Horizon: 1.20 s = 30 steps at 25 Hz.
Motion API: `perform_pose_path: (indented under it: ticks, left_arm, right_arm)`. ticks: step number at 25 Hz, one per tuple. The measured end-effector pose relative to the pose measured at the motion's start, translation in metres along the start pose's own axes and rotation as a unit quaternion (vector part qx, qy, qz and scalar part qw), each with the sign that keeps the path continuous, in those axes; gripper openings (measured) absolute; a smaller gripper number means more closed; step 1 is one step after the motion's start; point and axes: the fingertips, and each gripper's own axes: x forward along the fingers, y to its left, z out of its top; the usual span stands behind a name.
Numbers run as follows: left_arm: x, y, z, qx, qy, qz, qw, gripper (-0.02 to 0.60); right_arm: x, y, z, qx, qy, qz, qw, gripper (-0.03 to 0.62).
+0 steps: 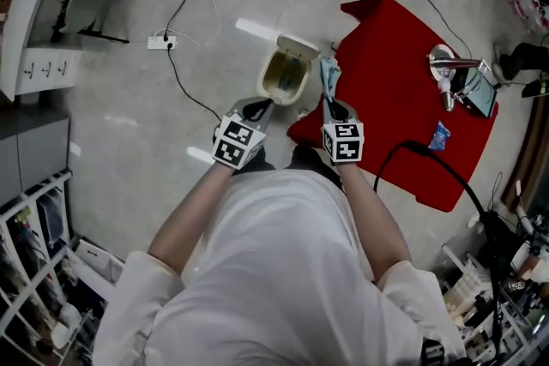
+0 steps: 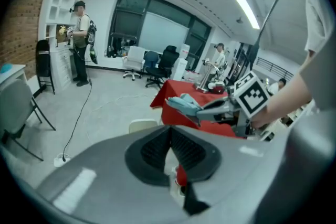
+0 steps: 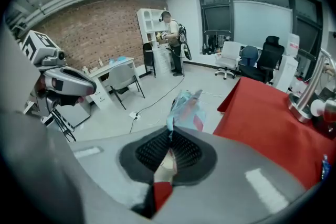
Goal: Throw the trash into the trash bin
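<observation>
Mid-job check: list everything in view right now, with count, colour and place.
bin: one, cream, lid open, on the floor by the cloth's corner
wrapper: one, pale blue, in the right gripper, right beside the bin
cloth: one, red, over a table right of the bin
packet: one, blue, on the cloth
metal items: silver, on the cloth; kind unclear
power strip: one, white, on the floor left of the bin
shelf: one, white, far left
bystanders: two, one at the shelf, one past the cloth
left gripper: shut, empty, near the bin
right gripper: shut on the wrapper
</observation>
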Motion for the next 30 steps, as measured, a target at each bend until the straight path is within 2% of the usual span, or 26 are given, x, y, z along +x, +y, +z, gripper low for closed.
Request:
perform_pose_path:
  ticks: [6,12,17,25,30]
  left_arm:
    - [-0.024,0.043,-0.025,-0.023,0.009,0.021,0.9995,0.005]
    - [-0.028,0.074,-0.04,-0.043,0.019,0.028,0.9985,0.005]
    - [-0.005,0.093,-0.058,-0.05,0.038,0.016,0.9979,0.005]
    - [0.051,0.132,-0.112,-0.063,0.055,0.015,0.9964,0.005]
    - [0.088,0.149,-0.144,-0.09,0.061,0.013,0.9939,0.005]
  right_arm:
    - [0.031,0.04,0.01,-0.006,0.004,0.022,1.0,0.006]
    - [0.061,0.058,0.008,0.007,0.019,0.029,0.999,0.006]
    - [0.1,0.064,-0.011,0.03,0.044,0.037,0.998,0.006]
    - [0.186,0.056,-0.068,0.112,0.082,0.038,0.99,0.006]
    - [0.234,0.067,-0.103,0.128,0.106,0.048,0.985,0.006]
